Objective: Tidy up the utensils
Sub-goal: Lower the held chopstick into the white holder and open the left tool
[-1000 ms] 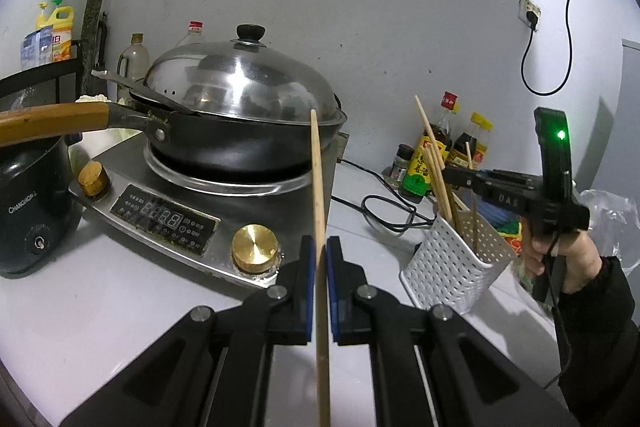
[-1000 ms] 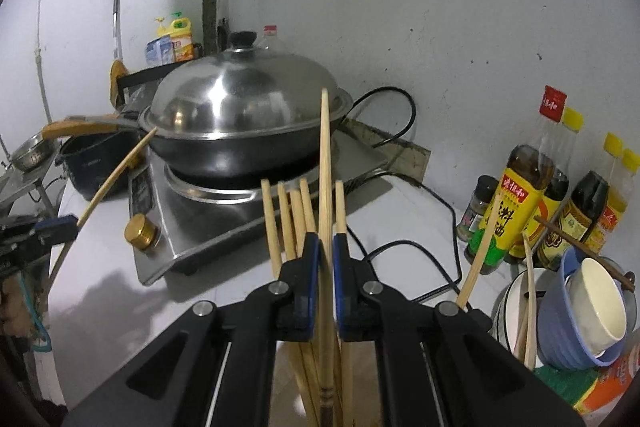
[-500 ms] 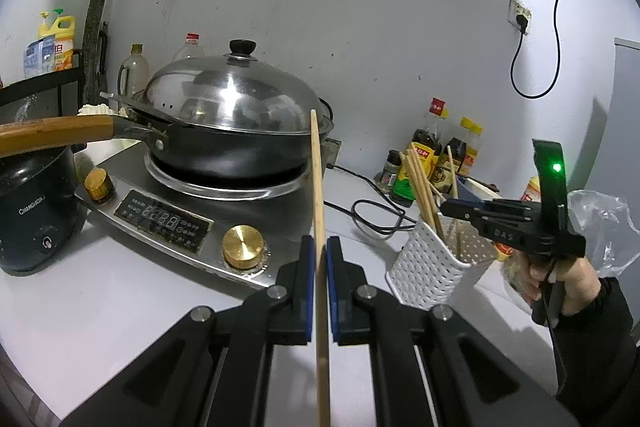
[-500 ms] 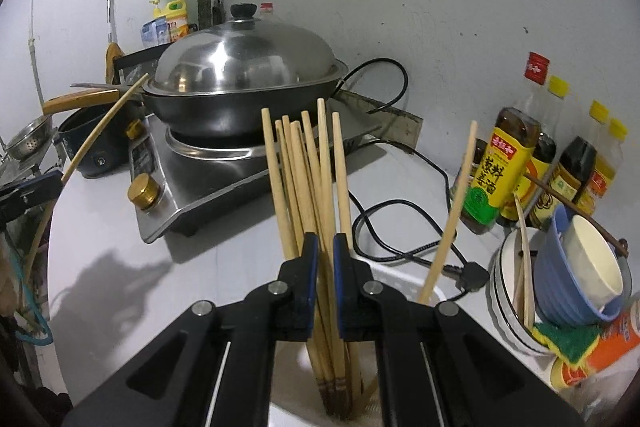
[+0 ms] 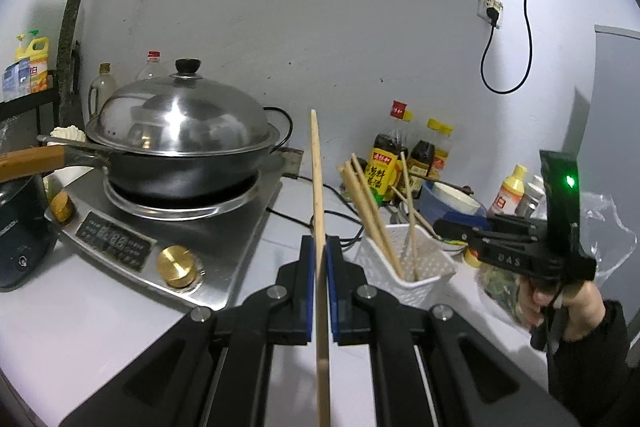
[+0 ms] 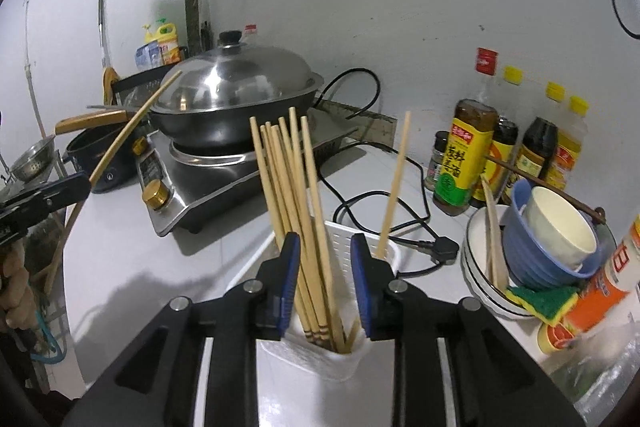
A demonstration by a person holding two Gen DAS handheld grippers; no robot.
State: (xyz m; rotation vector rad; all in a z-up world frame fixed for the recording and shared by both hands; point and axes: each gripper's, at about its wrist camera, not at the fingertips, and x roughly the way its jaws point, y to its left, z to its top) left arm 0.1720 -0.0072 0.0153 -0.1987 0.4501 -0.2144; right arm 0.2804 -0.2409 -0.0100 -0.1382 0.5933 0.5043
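A release step is in hand: the right gripper (image 6: 325, 279) is held directly above the white perforated holder (image 6: 344, 353), and its jaws have just been opening, so the bundle of chopsticks (image 6: 298, 203) between them stands free of the blue pads, butt ends down in the holder and tips fanned up and away from the claw. The left gripper (image 5: 320, 285) is pressed shut on a single chopstick (image 5: 319, 195), whose long axis is kept nearly upright, its tip pointing up ahead of the jaws (its lower end is out of view). Next, it is judged, this chopstick must be carried over to the holder (image 5: 406, 263), ahead and to the right of the left claw, lowered in and released.
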